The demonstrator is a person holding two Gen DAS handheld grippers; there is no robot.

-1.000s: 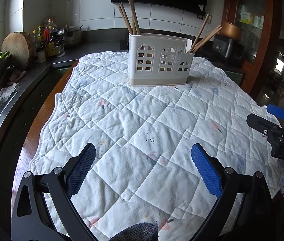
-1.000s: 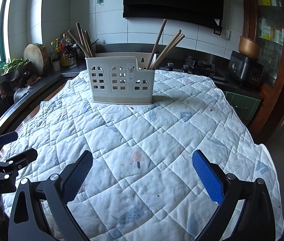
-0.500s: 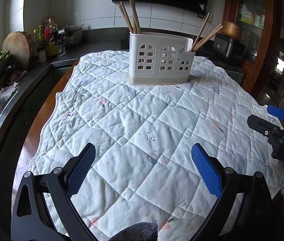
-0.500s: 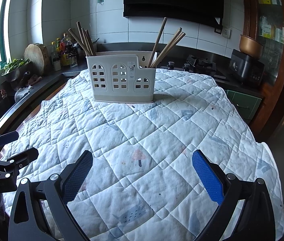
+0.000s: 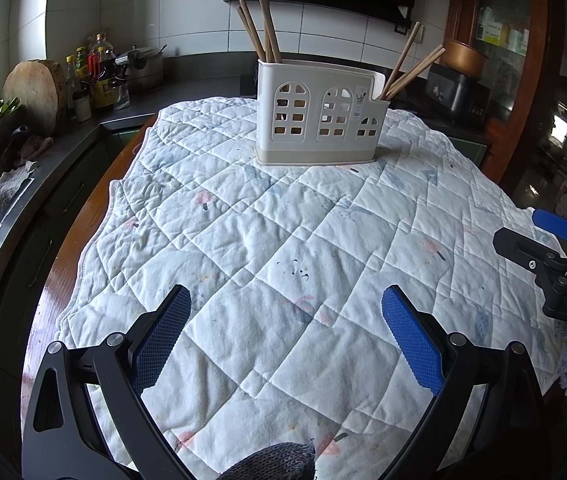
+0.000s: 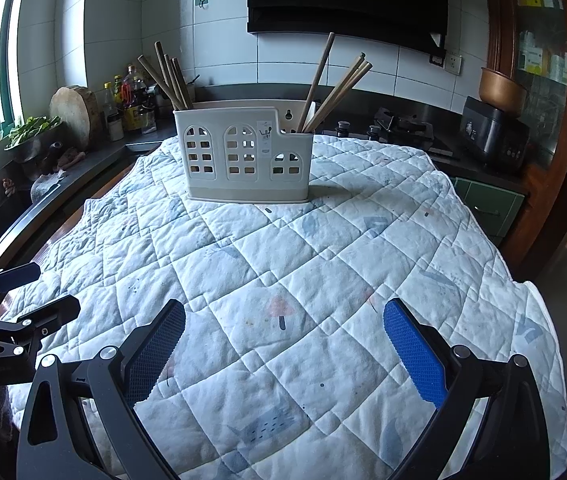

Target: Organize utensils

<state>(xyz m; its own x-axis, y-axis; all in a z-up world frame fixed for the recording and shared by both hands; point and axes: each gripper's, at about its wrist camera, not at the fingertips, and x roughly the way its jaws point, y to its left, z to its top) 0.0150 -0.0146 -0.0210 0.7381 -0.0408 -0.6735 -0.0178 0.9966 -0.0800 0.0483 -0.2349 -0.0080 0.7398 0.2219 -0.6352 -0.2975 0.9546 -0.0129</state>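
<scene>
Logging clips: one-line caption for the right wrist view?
Open right tongs over quilt, facing caddy holding chopsticks.

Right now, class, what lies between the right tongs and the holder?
Only bare quilt lies between the right tongs and the holder, in the right wrist view.

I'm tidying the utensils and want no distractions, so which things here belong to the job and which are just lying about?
Job: white utensil holder; chopsticks standing in it; left tool; right tool, both open.

Lying about: bottles; round wooden board; greens; rice cooker.
</scene>
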